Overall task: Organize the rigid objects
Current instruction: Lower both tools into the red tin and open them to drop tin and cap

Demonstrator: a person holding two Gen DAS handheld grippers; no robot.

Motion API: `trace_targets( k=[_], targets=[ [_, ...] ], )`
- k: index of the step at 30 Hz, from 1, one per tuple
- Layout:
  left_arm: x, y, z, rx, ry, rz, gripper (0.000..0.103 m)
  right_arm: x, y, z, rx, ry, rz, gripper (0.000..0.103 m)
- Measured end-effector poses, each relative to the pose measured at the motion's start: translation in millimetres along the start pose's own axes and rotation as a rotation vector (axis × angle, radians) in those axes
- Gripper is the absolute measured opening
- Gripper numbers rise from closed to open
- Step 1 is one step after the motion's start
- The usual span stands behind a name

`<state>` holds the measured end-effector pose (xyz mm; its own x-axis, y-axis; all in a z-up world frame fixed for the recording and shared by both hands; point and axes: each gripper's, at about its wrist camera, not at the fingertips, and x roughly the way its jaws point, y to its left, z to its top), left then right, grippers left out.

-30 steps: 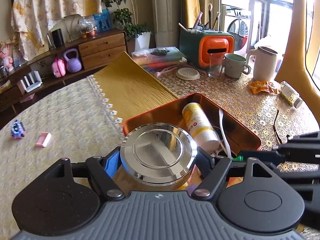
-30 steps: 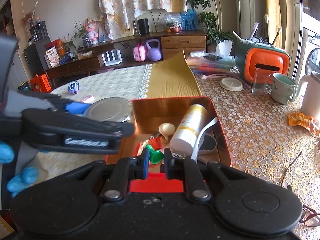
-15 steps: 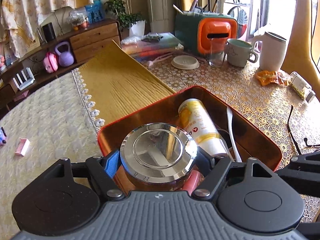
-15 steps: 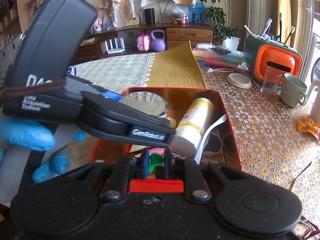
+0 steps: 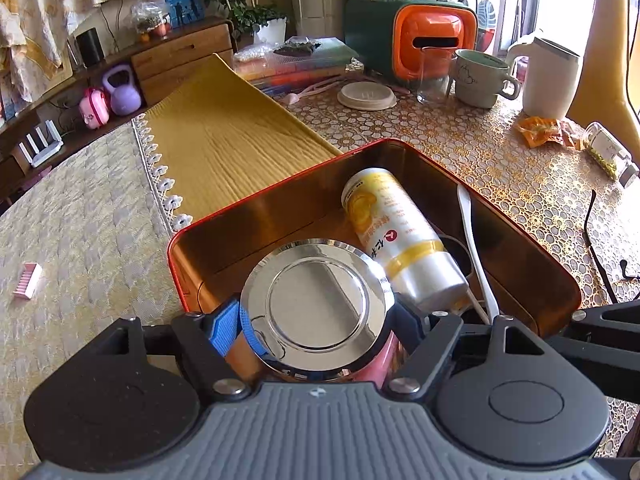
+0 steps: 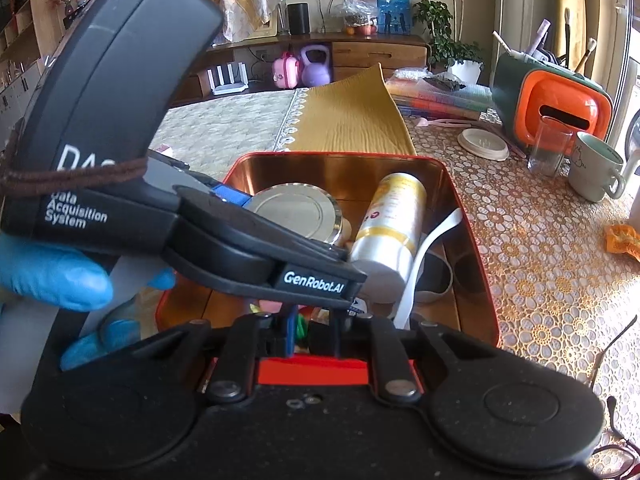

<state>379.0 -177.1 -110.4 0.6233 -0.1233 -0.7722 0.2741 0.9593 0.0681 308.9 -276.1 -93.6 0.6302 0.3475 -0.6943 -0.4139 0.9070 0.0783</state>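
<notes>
My left gripper (image 5: 318, 316) is shut on a jar with a shiny silver lid (image 5: 316, 306) and holds it over the near left part of the open red tin box (image 5: 400, 148). The jar also shows in the right wrist view (image 6: 296, 210), with the left gripper's body (image 6: 120, 140) in front. A white and yellow bottle (image 5: 396, 236) and a white spoon (image 5: 474, 248) lie inside the box. My right gripper (image 6: 312, 332) sits at the box's near edge, its fingers close together around a small green piece (image 6: 301, 325); contact is hard to see.
On the lace tablecloth stand an orange and green holder (image 5: 416, 36), a glass (image 5: 434, 80), a mug (image 5: 480, 78), a white jug (image 5: 550, 78) and a flat white lid (image 5: 366, 95). Glasses (image 5: 596, 240) lie right of the box. A yellow runner (image 5: 224, 132) lies behind it.
My left gripper has carried the silver-lidded jar forward and right, from beside the box to over its near left part. The right gripper has stayed at the box's near edge.
</notes>
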Motion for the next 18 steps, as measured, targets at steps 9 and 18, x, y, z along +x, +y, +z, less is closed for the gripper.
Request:
trace_targets(
  k=[9,18],
  targets=[
    [-7.5,0.2,-0.1,-0.003,0.007,-0.007,0.077,-5.1,-0.2,-0.9,0.014,-0.009,0.005,0.024],
    [-28.4,3.1,-4.8,0.001,-0.007,-0.017,0.077,-14.6,4.9,0.0,0.015,-0.02,-0.005,0.032]
  ],
)
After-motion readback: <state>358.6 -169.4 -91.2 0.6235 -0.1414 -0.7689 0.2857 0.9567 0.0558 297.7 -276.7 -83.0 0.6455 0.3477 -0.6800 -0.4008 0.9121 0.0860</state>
